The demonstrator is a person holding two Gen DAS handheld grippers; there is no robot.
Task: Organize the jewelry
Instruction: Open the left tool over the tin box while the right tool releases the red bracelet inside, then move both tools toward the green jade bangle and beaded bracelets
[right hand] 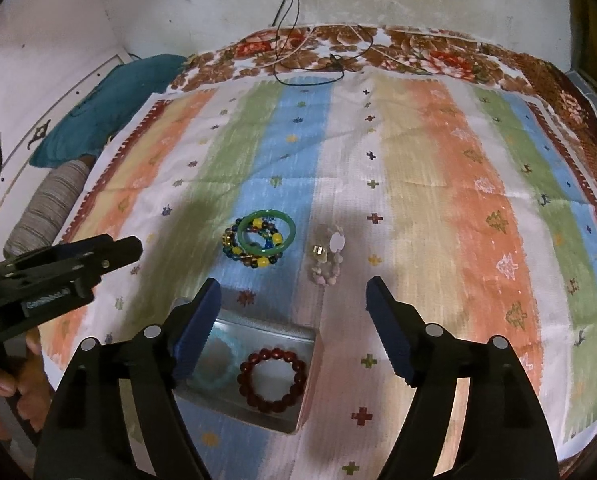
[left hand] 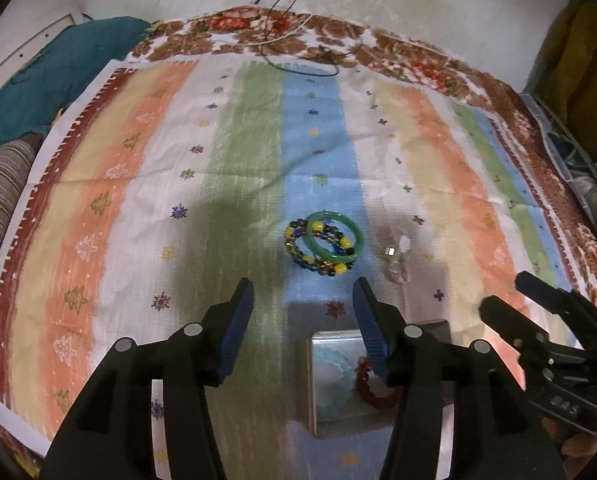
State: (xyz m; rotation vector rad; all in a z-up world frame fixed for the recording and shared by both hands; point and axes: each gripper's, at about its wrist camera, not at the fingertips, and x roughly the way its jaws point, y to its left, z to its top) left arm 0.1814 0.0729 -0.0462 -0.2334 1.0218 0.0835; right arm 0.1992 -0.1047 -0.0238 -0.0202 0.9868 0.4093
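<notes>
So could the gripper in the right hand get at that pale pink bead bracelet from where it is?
Probably yes. The right gripper is open and empty, and the pale bracelet lies on bare cloth just ahead, clear of the tin and the green bangle.

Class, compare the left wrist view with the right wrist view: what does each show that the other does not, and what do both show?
Only the left wrist view: the right gripper seen from the side.
Only the right wrist view: a hand on the left gripper, and the red bead bracelet as a whole ring.
Both: the tin box, green bangle, multicoloured bead bracelet, pale bracelet, striped cloth.
</notes>
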